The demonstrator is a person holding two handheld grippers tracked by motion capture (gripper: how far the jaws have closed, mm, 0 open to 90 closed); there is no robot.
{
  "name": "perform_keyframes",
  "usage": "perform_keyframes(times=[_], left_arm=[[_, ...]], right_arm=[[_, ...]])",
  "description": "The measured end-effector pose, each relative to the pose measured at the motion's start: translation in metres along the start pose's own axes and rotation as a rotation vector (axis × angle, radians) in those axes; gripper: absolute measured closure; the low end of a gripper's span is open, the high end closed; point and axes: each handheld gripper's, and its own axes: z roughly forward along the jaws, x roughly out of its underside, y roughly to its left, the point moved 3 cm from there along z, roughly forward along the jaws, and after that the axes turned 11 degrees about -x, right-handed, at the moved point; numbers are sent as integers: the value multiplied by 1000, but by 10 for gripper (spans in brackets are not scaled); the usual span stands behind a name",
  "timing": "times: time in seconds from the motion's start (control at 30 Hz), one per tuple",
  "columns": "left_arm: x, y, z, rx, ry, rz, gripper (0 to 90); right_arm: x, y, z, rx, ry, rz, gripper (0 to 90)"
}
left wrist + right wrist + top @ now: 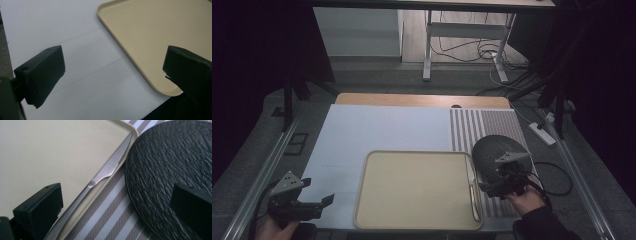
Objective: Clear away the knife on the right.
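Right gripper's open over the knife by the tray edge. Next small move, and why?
Probably lower the right gripper and close on the knife. Its jaws stand open with the handle between them, the knife lies along the tray rim beside the black plate, and nothing is held yet.

No lettering, label, brand mark, number or sign can be read anywhere at this moment. The beige tray (417,190) is plain across its whole face and rim, the dark textured plate (170,170) carries only its rippled surface pattern, and the steel knife (107,170) lying along the tray's edge shows no maker's stamp on its blade. The striped placemat (482,127) and the white sheet (377,130) covering the tabletop bear no print, only faint fold lines. The black fingers (42,75) of the handheld grippers are unmarked too.
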Motion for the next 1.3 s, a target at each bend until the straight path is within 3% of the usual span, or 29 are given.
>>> perform_keyframes(times=[0.33, 0.57, 1.3], left_arm=[[0, 0, 0, 0, 0, -1, 38], [0, 0, 0, 0, 0, -3, 38], [0, 1, 0, -1, 0, -6, 38]], right_arm=[[15, -3, -13, -12, -26, 46, 0], [24, -4, -24, 7, -55, 65, 0], [39, -5, -45, 39, -103, 92, 0]])
